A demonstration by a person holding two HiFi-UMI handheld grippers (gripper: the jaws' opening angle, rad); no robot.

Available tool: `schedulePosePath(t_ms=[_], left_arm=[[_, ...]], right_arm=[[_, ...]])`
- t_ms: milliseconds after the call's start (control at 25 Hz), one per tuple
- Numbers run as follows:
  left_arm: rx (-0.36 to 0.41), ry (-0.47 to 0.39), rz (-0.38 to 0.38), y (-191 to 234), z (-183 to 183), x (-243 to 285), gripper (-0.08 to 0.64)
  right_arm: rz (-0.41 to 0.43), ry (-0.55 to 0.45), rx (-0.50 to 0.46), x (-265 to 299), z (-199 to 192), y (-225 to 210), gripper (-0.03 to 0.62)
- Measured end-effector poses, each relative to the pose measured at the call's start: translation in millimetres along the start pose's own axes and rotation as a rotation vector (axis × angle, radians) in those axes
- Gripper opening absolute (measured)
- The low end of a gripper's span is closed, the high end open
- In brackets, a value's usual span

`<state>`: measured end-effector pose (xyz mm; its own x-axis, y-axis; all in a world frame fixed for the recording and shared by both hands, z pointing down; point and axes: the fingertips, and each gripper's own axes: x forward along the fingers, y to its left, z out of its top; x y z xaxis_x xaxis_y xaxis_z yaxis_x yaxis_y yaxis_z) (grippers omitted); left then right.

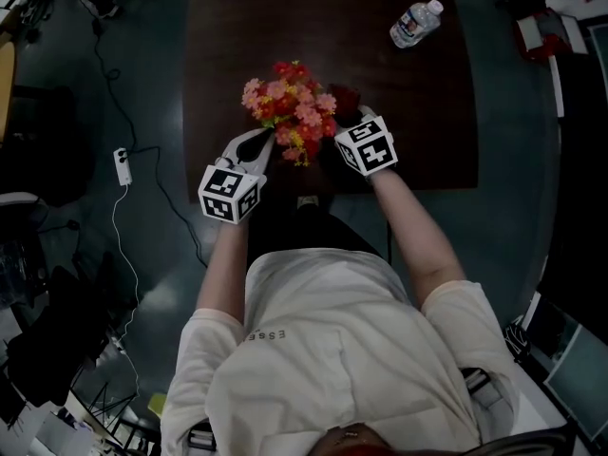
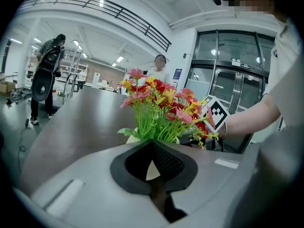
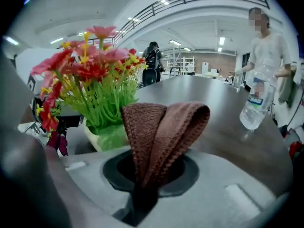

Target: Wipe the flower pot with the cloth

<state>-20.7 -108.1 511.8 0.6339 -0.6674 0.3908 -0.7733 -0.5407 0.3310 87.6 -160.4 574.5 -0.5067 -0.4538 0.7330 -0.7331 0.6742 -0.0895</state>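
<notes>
A cream flower pot [image 2: 135, 135] holding red, pink and yellow artificial flowers [image 1: 290, 112] stands near the front edge of the dark table [image 1: 418, 131]. My left gripper [image 1: 265, 142] is at the pot's left side, shut, its tips [image 2: 152, 144] right at the pot. Cream shows in the gap between the jaws, and I cannot tell if the rim is pinched. My right gripper [image 1: 357, 114] is just right of the flowers, shut on a folded brown cloth [image 3: 161, 127], which sticks up past the jaws [image 3: 149, 161]. The pot [image 3: 102, 139] lies close to the cloth's left.
A clear water bottle [image 1: 415, 23] lies at the table's far right, also in the right gripper view [image 3: 254, 106]. A power strip [image 1: 123, 166] and cables lie on the floor at the left. People stand far behind the table [image 2: 47, 75].
</notes>
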Motion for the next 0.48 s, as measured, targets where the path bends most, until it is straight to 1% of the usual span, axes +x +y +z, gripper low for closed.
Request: schedulePosePath(t_ms=[120,240,400,480], left_arm=[[-0.03,0.0,-0.003,0,1,0,0.015],[-0.037,0.004,-0.008,2,1,1,0.015],[-0.075,-0.016,0.011,4,1,0,0.014],[-0.092,-0.027,0.014,3,1,-1,0.014]], right_arm=[[-0.018,0.04,-0.035,9,-5,1,0.044],[-0.021,0.048,-0.085,11,-11,2,0.044],[0.009,0.095,-0.187,4,-16,20,0.044],[0.022,0.12,-0.212,-1,-24,30,0.044]])
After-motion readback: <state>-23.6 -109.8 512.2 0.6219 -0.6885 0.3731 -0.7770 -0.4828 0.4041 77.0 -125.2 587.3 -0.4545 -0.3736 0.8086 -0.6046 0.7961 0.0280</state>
